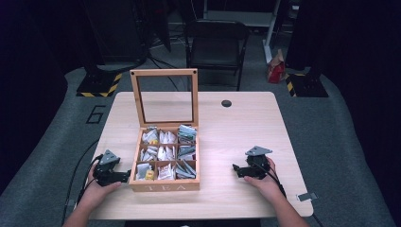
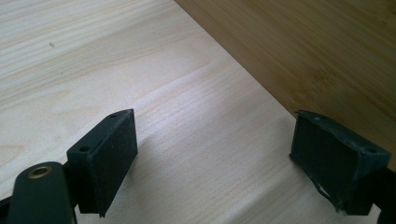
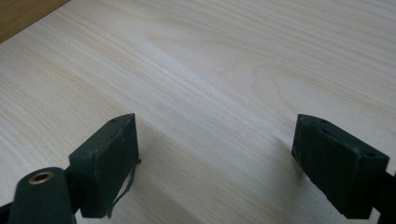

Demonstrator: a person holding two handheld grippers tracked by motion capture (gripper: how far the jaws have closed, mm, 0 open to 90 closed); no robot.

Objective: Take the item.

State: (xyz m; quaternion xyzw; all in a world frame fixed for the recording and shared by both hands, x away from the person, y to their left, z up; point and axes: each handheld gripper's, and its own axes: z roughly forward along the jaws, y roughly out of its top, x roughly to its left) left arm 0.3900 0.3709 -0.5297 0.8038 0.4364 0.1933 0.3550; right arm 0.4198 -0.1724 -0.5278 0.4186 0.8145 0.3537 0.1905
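The high view took in one wooden tea box at the near-middle of the surface, its glass-paned lid standing upright and its nine compartments packed with tea bags. The left gripper lay just beside the box's left wall; the right gripper lay well apart on the other side. The left gripper view showed that wall as a darker wood band close ahead of the fingers, which stood wide apart with nothing between them. The right gripper view showed its fingers equally spread over bare wood.
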